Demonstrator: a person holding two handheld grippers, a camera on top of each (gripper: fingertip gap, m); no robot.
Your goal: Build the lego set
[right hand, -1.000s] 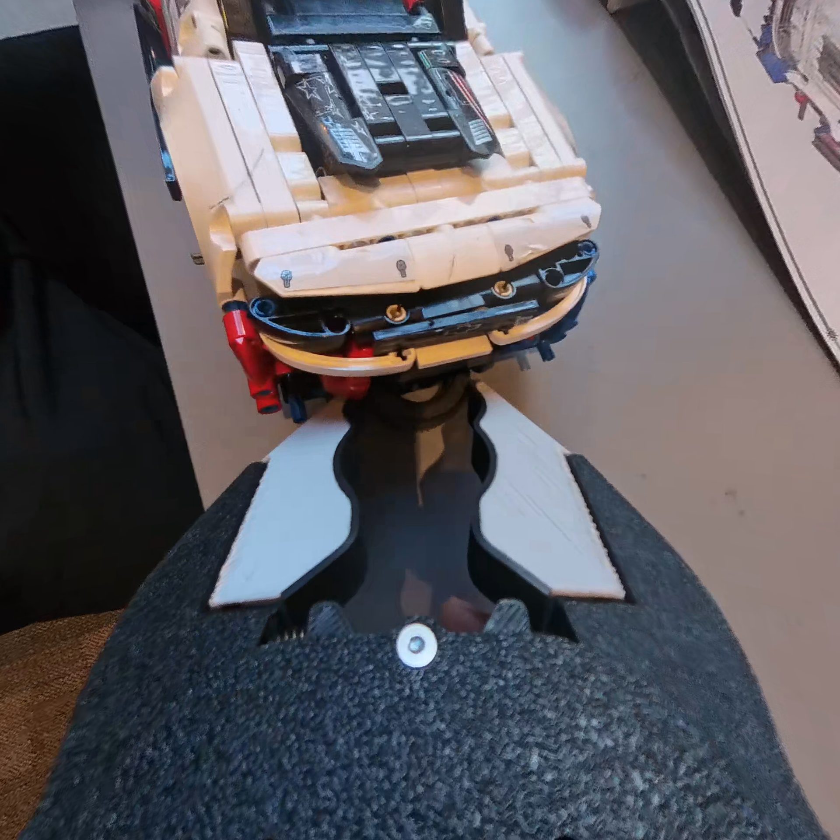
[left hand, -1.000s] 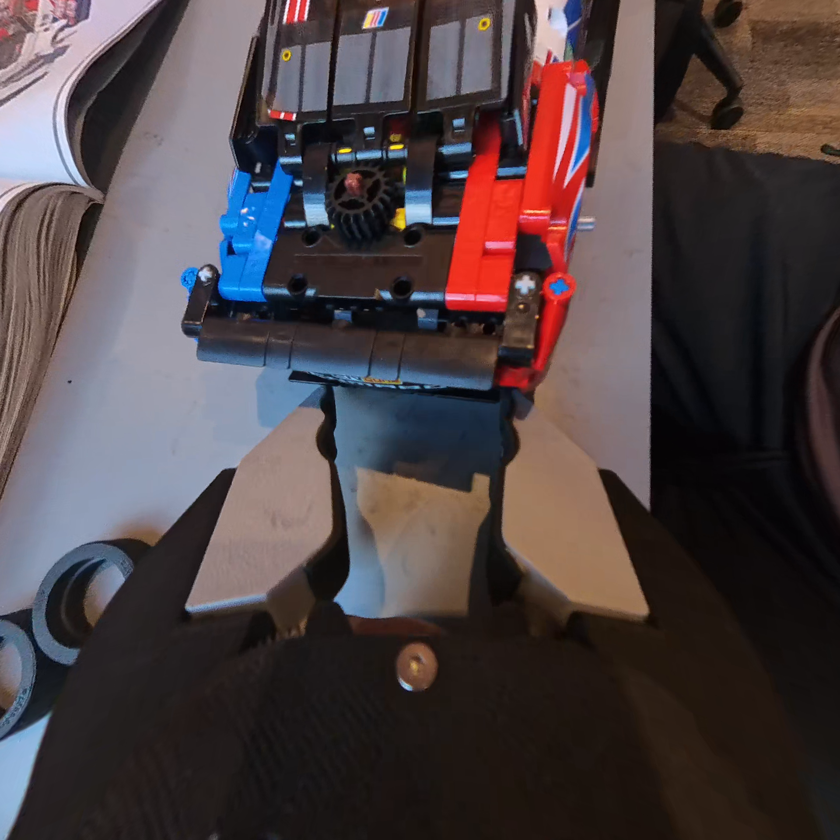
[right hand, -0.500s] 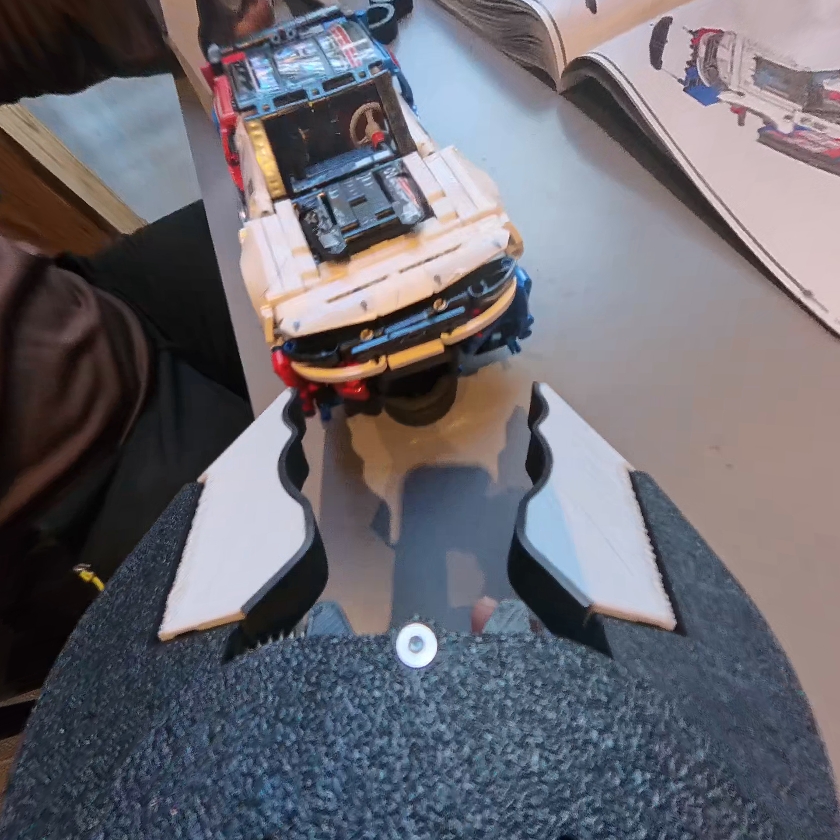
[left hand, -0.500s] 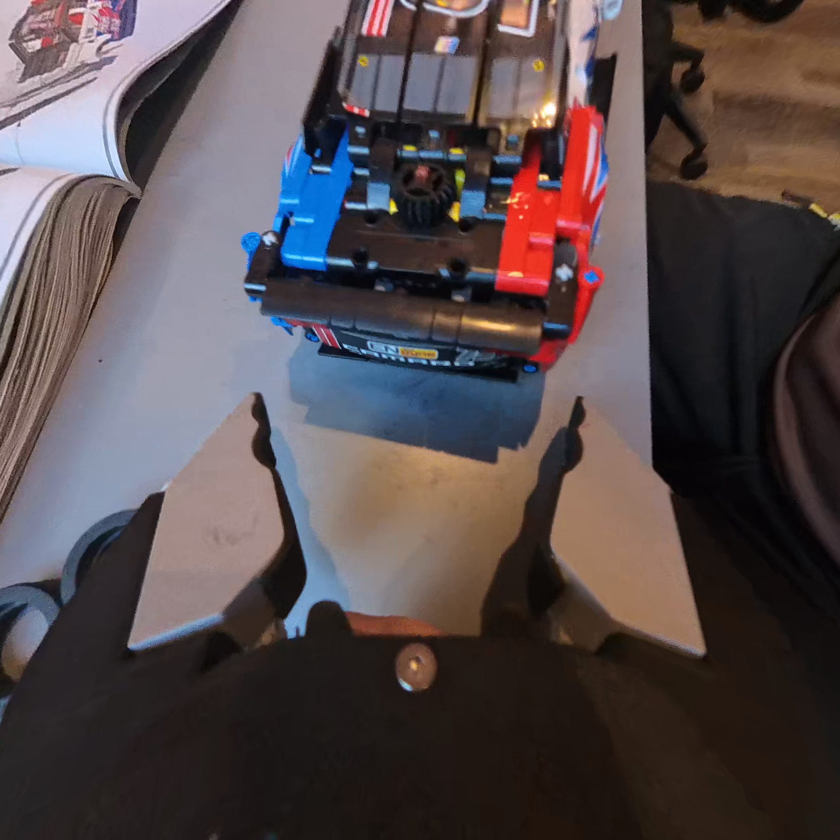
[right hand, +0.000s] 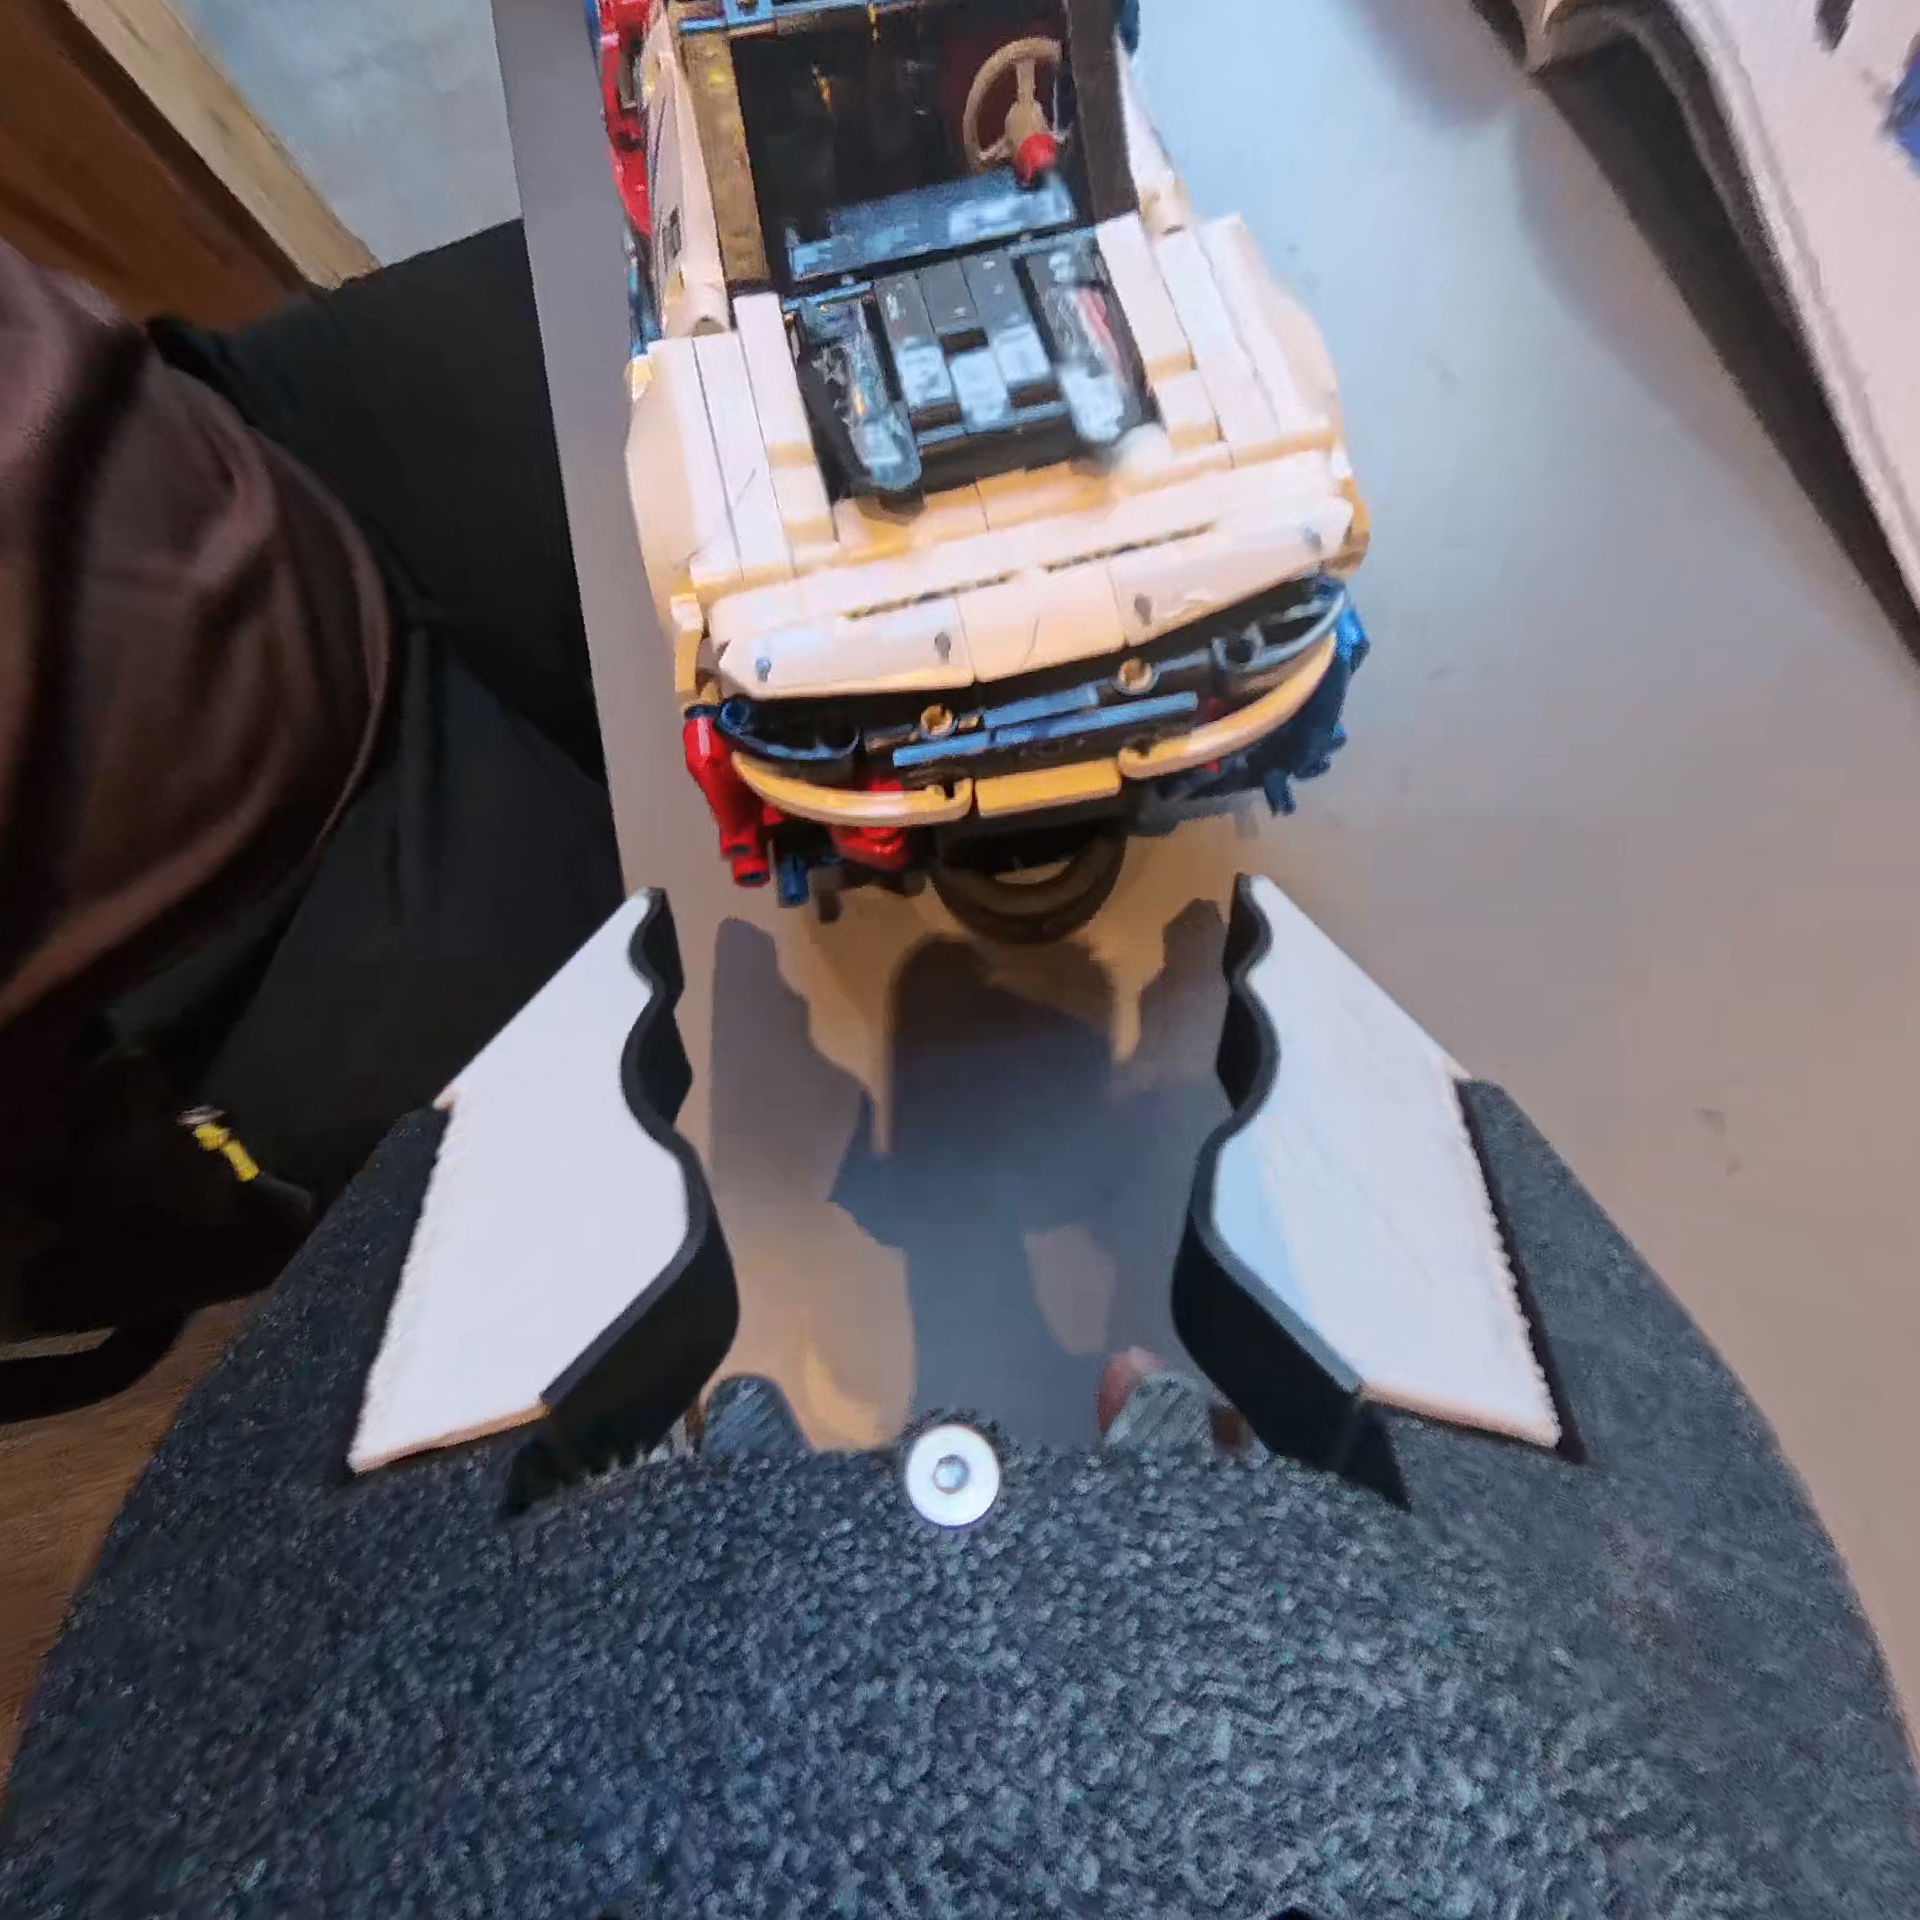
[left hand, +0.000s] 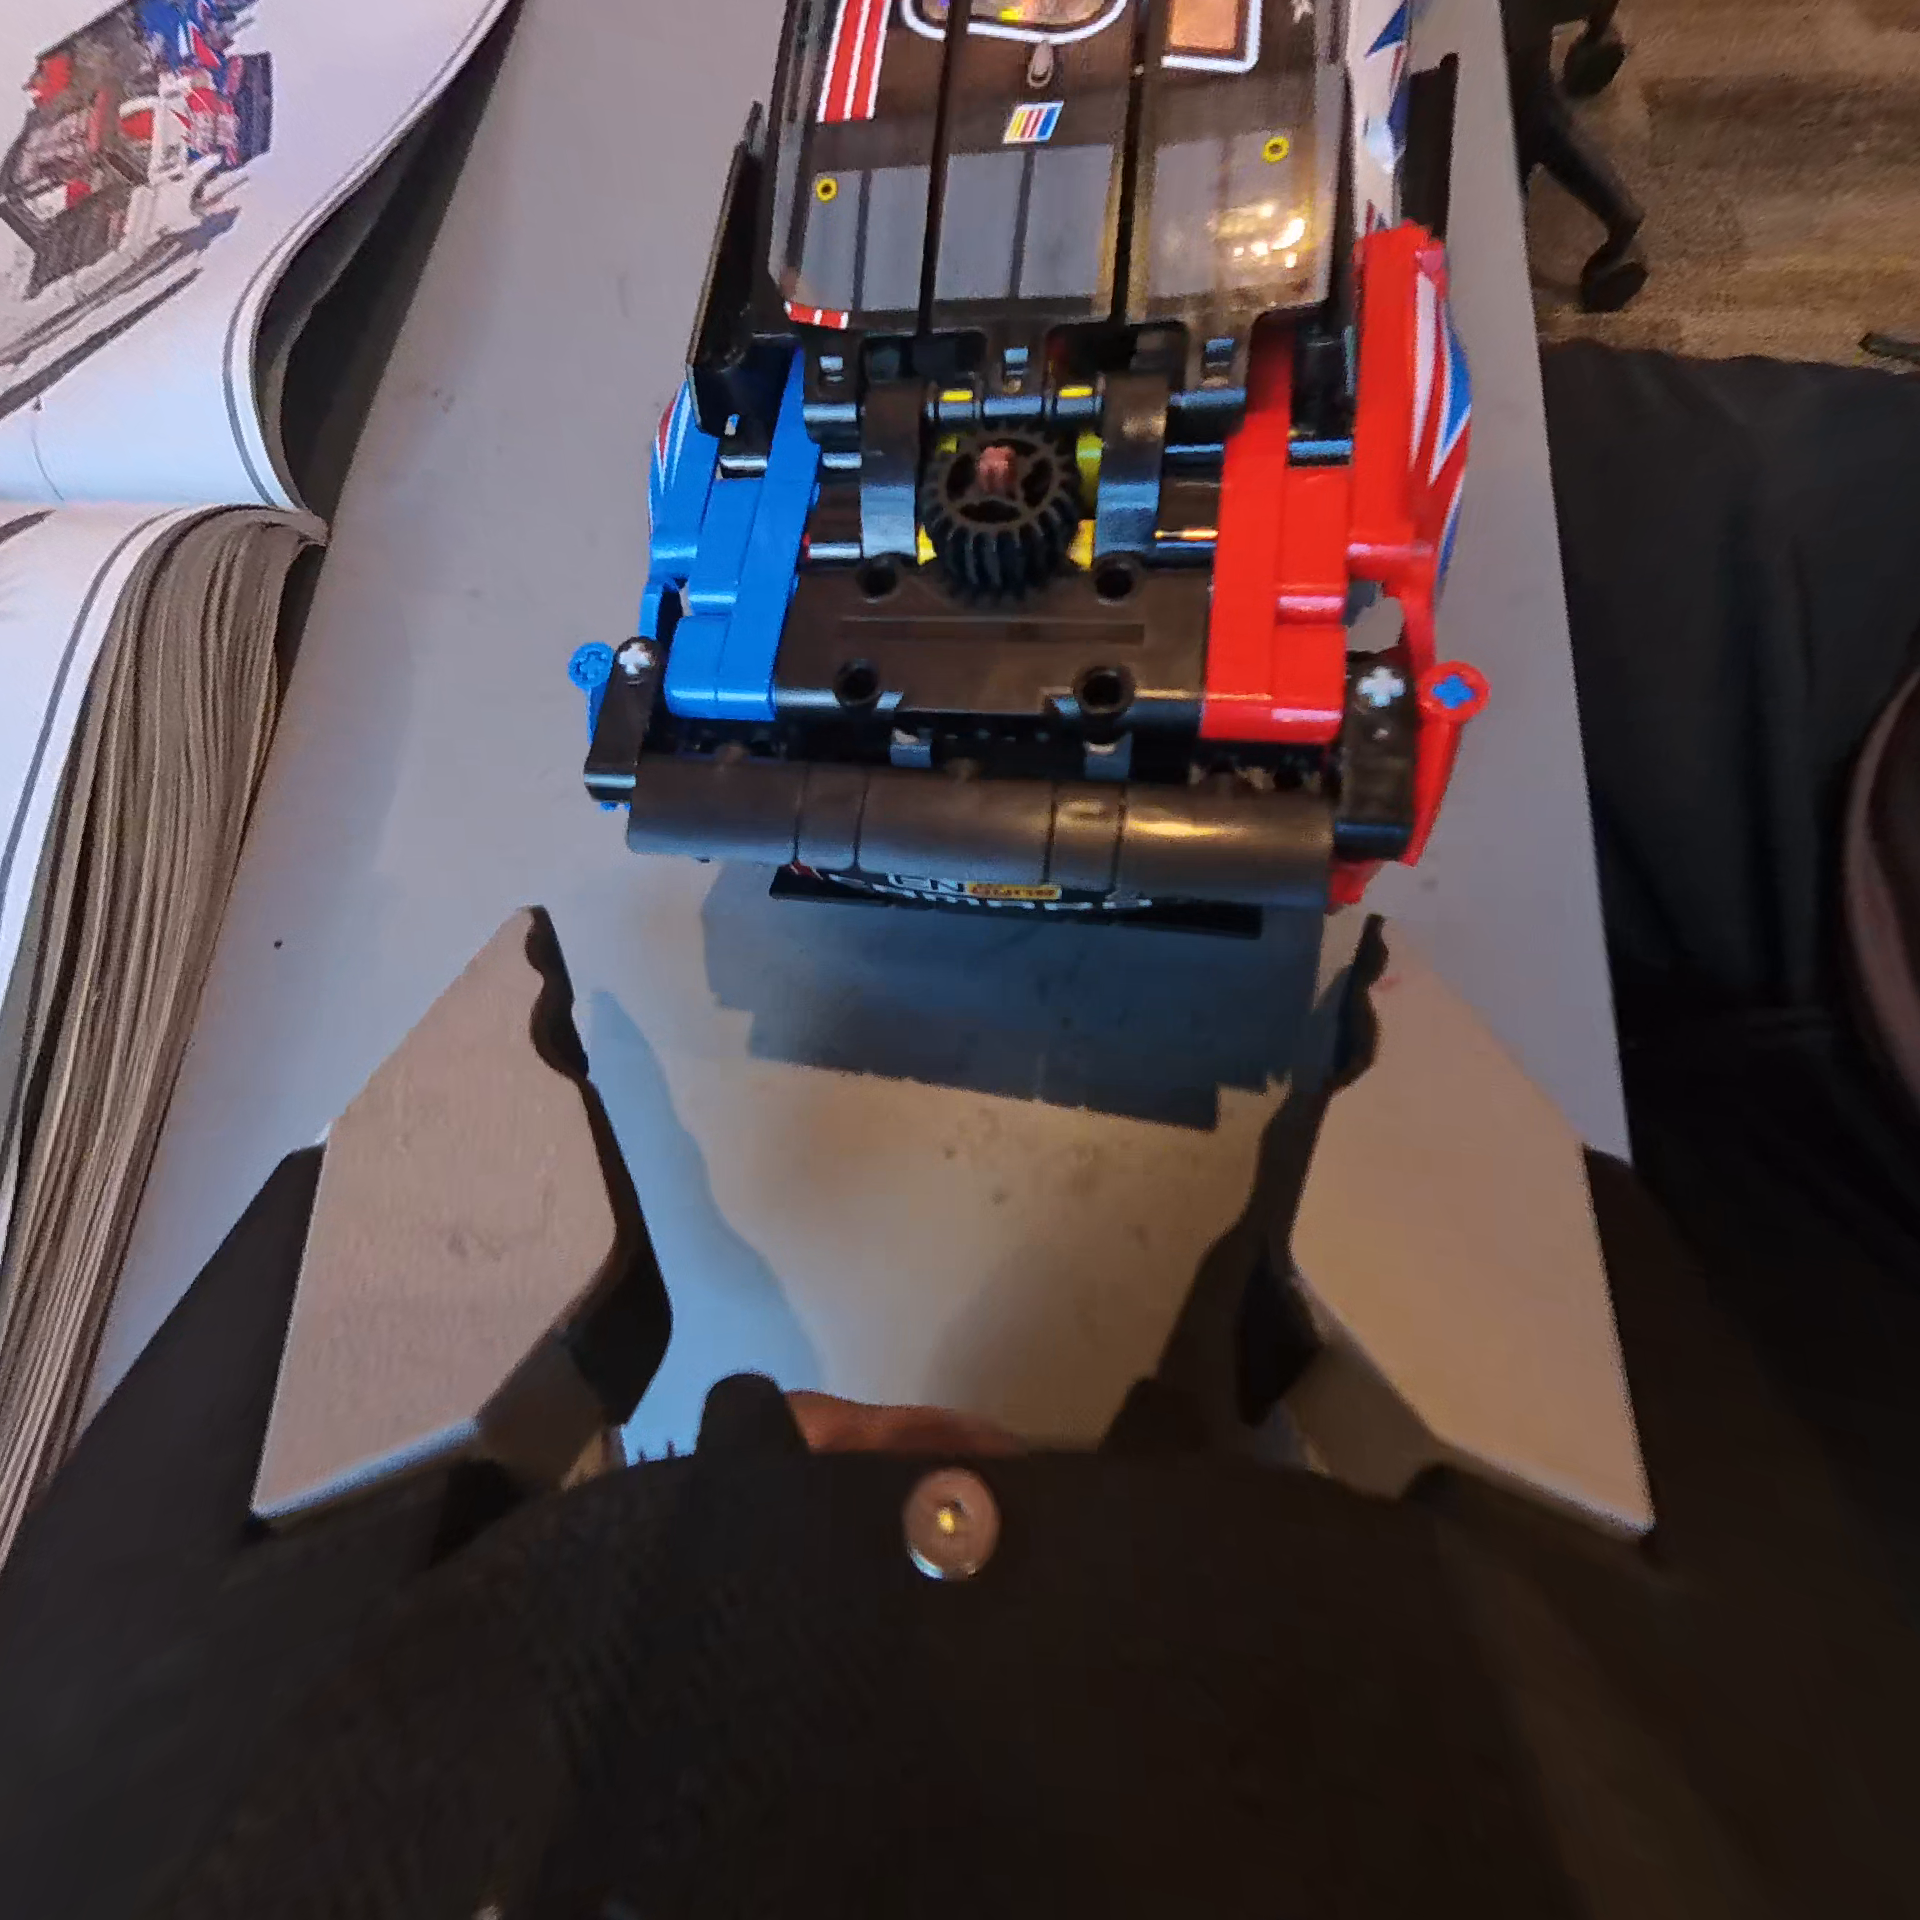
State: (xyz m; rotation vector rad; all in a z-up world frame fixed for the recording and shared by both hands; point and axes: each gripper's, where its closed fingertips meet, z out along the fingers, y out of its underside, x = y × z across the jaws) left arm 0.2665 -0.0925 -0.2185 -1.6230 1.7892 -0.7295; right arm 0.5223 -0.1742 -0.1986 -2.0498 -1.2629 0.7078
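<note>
A lego car stands on the grey table. The left wrist view shows its rear: black centre with a black gear, blue panel on the left, red panel on the right, black bumper. My left gripper is open and empty just behind the bumper, not touching it. The right wrist view shows the car's front: cream-white hood, black striped centre, cream bumper, with a black tyre under the nose. My right gripper is open and empty just in front of the nose.
An open instruction book lies left of the car in the left wrist view and at the upper right in the right wrist view. The table edge runs close beside the car's red side. A person's dark sleeve is beyond it. The tips of one gripper are about 30 centimetres away from the tips of the other.
Both grippers were shut on the car's ends a second ago. They opened and pulled back, then moved close to the car again, still open.
</note>
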